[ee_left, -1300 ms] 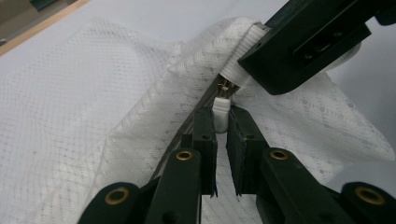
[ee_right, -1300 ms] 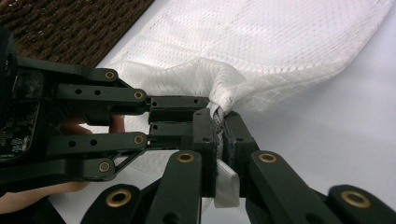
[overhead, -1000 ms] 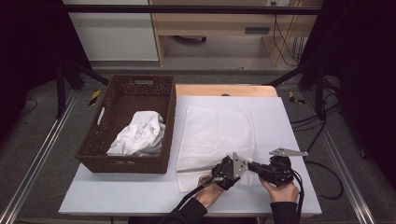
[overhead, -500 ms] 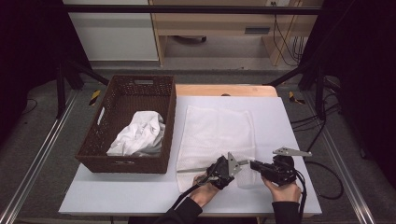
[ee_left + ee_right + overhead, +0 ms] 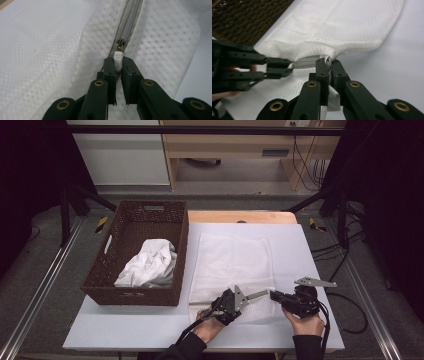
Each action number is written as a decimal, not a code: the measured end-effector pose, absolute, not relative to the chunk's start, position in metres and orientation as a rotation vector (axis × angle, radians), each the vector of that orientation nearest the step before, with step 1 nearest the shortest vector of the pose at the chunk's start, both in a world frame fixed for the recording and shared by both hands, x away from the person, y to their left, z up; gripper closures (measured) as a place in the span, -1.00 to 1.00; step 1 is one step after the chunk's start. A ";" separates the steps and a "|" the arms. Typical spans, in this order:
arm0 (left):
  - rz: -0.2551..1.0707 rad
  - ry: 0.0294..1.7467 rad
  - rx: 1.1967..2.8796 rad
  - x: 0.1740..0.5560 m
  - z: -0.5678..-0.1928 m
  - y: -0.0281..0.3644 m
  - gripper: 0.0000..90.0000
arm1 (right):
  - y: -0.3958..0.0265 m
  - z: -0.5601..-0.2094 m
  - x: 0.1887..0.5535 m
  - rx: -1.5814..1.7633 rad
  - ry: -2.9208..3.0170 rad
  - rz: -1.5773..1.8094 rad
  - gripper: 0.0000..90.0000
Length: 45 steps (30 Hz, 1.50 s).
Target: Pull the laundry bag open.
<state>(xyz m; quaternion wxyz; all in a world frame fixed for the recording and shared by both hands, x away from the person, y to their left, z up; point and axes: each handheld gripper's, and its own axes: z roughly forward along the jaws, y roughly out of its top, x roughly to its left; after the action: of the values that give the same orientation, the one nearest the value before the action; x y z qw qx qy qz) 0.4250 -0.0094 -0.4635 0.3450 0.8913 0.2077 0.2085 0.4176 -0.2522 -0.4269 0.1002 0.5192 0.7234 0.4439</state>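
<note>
White mesh laundry bag (image 5: 232, 265) lying flat on the white table (image 5: 125, 330), just right of the brown woven basket (image 5: 137, 217) with its crumpled white cloth (image 5: 147, 265); zipper along the bag's near edge, close to the person's hands. Left gripper (image 5: 118, 62) pinched on the white zipper pull tab (image 5: 118, 57), brass slider (image 5: 120, 44) just beyond the tips, grey zipper tape (image 5: 130, 22) running away from it. Right gripper (image 5: 329, 62) pressed together on the bag's bunched near-right corner (image 5: 329, 56), white strap (image 5: 334, 98) trailing between the jaws. Step in hand, by the look of it: working the zipper, 1 gripper anchoring the corner, the other on the pull. Next move likely a steady pull on the tab in line with the tape, right gripper holding firm so the mesh stays taut; a skewed pull risks snagging mesh in the slider or slipping off the small tab.
</note>
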 end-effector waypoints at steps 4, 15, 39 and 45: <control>0.524 0.572 2.313 0.426 -0.466 0.003 0.81 | -0.254 -0.426 0.418 1.555 2.128 1.316 0.92; 0.486 0.603 2.318 0.420 -0.466 0.038 0.81 | -0.254 -0.426 0.421 1.540 2.125 1.299 0.92; 0.490 0.632 2.349 0.410 -0.466 0.081 0.81 | -0.251 -0.428 0.425 1.533 2.132 1.256 0.92; 0.485 0.652 2.347 0.410 -0.466 0.096 0.81 | -0.252 -0.429 0.426 1.533 2.130 1.247 0.92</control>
<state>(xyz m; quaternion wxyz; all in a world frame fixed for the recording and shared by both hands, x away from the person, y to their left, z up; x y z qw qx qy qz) 0.4099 0.0956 -0.4658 0.3232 0.8942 0.2485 0.1849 0.4255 -0.2522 -0.4294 0.1178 0.5240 0.7280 0.4261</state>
